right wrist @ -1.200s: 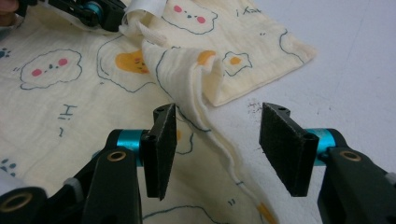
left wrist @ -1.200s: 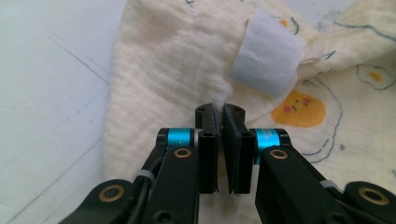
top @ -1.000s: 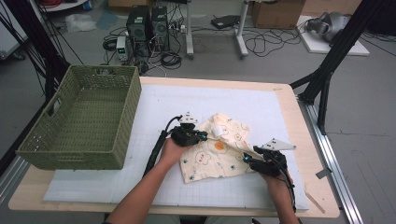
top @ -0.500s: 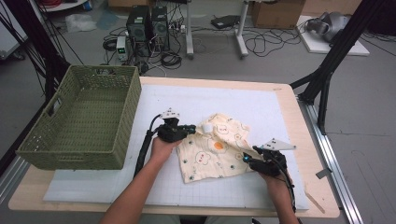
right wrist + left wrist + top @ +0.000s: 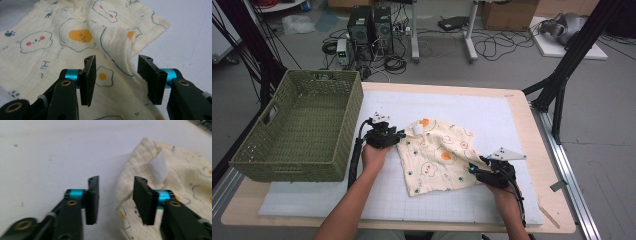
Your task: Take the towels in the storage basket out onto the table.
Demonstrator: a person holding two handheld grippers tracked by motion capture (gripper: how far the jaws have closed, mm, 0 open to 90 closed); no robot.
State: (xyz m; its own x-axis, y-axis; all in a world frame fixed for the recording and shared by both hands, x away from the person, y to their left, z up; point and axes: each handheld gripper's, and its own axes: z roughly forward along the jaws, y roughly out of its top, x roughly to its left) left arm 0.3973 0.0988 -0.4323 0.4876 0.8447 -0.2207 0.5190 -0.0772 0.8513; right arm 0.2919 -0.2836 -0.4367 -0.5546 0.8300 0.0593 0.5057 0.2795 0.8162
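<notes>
Now open, both: left gripper [image 5: 400, 135] just beside soft yellow egg-print cloth [image 5: 437, 157], fingers [image 5: 93, 199] just opened, nothing between. Right gripper [image 5: 117, 81] open over cloth's raised fold, not pinching. Flat on white surface [image 5: 472, 110].

basket [image 5: 297, 130] left of cloth [image 5: 437, 155] on mat [image 5: 492, 112]

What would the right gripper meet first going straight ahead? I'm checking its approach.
Probably the raised fold of the cream printed cloth, just ahead between the right gripper jaws; depth is uncertain.
</notes>
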